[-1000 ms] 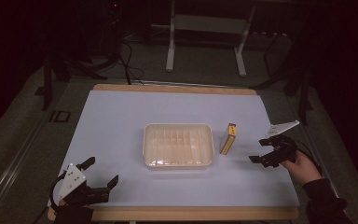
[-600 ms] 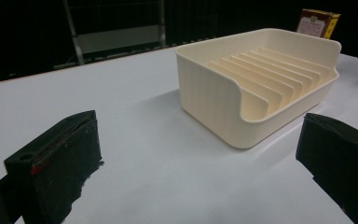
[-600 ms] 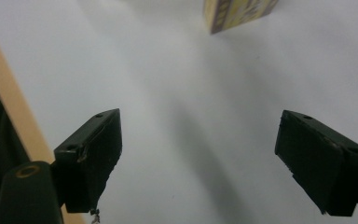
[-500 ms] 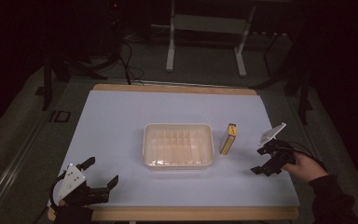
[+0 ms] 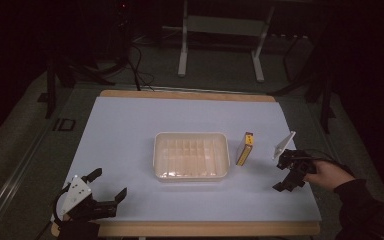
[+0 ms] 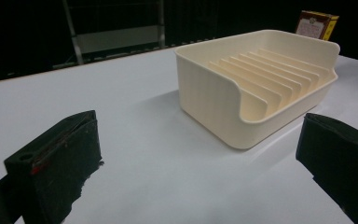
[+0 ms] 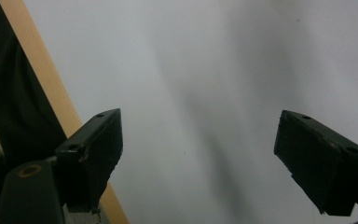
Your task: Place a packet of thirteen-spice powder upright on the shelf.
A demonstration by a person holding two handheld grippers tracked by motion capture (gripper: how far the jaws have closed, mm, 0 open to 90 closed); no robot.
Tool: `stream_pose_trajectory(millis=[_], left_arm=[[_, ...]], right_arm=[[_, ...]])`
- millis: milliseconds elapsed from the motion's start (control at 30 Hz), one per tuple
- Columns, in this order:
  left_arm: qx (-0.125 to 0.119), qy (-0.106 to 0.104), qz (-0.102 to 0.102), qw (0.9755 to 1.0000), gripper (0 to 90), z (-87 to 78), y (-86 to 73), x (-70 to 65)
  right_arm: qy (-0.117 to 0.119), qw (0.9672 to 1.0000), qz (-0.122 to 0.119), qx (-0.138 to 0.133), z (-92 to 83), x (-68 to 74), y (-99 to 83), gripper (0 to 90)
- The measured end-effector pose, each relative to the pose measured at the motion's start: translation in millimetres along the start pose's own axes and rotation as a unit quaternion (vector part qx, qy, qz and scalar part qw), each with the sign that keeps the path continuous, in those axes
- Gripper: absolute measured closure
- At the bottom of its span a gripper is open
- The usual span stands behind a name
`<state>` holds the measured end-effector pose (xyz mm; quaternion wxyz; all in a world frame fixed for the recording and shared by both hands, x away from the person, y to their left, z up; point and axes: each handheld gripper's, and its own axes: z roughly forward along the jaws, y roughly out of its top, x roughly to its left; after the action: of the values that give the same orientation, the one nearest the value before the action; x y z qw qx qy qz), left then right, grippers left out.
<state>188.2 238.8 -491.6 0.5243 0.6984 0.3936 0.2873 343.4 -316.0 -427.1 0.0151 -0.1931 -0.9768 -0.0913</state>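
Yellow box stands just right of the cream ridged tray; your right gripper nearby has just narrowed slightly, still released, and your left gripper is released too.

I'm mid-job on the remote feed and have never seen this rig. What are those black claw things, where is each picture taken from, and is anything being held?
They are hand-held grippers, one in each of a person's hands. The high view looks down on the white table: the left gripper rests near the front edge, and the right gripper is in a hand at the right. The other two pictures come from cameras riding on each gripper, looking along its black fingers. On the table sit a cream ribbed tray and a small yellow box standing beside it. Both grippers are open, holding nothing.
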Motion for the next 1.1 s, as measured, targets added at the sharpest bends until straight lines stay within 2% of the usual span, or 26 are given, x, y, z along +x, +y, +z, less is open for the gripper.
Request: stream_pose_trajectory(millis=[100,233,400,500,733,1100], left_arm=[[0.000,-0.001,0.000,1.0000,0.0,-0.4,0.0,0.4],[0.000,0.000,-0.001,1.0000,0.0,-0.4,-0.1,0.5],[0.001,-0.001,-0.001,1.0000,0.0,-0.4,0.0,0.2],[0.000,-0.001,-0.002,1.0000,0.0,-0.4,-0.1,0.3],[0.001,-0.004,-0.003,1.0000,0.0,0.2,-0.3,0.3],[0.003,-0.007,-0.001,1.0000,0.0,0.7,-0.3,0.2]], right_arm=[[0.007,0.9999,0.000,0.013,-0.4,0.3,3.1,15.3],[0.011,0.9991,-0.020,0.035,0.6,4.2,6.5,15.3],[0.024,0.9966,-0.045,0.065,2.6,9.6,10.8,15.3],[0.034,0.9957,-0.049,0.072,3.0,10.5,13.4,15.1],[0.040,0.9929,-0.061,0.094,5.9,13.5,18.0,15.1],[0.056,0.9889,-0.090,0.104,8.6,21.7,30.6,15.1]])
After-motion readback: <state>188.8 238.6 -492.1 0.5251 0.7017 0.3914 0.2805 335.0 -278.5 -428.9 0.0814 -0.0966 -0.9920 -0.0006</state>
